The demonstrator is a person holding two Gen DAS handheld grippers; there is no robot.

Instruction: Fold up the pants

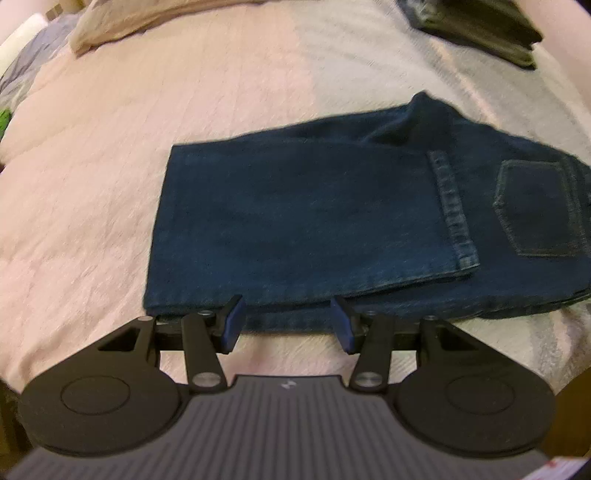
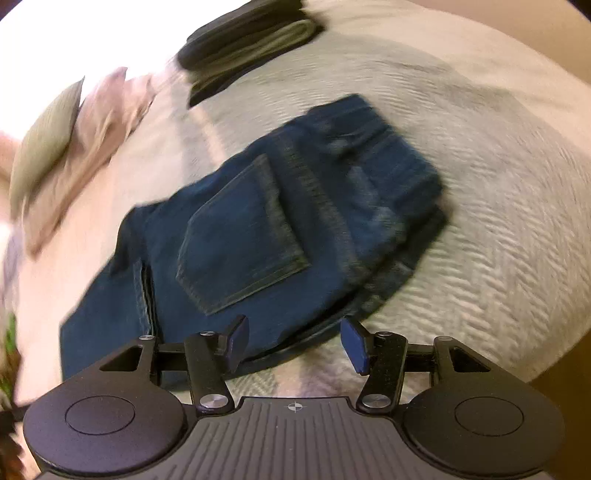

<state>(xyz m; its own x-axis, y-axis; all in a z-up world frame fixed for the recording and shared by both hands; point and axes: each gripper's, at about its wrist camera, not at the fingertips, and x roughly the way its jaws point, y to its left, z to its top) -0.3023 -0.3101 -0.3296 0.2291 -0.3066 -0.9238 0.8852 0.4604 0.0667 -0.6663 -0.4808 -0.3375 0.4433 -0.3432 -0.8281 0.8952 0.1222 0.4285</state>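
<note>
Dark blue jeans (image 1: 295, 214) lie folded on the bed, the leg hem (image 1: 452, 210) laid back over the seat beside the back pocket (image 1: 535, 210). My left gripper (image 1: 286, 317) hovers at the near edge of the fold, open, with nothing pinched between its blue pads. In the blurred right wrist view the same jeans (image 2: 325, 206) lie slanted, back pocket (image 2: 240, 236) up and waistband end toward the upper right. My right gripper (image 2: 293, 334) is open just above their near edge, holding nothing.
The bed cover (image 1: 110, 166) is pink on the left and pale grey on the right. A beige pillow (image 1: 140, 22) lies at the far left. A stack of dark folded clothes (image 1: 487, 29) (image 2: 243, 44) sits at the far right corner.
</note>
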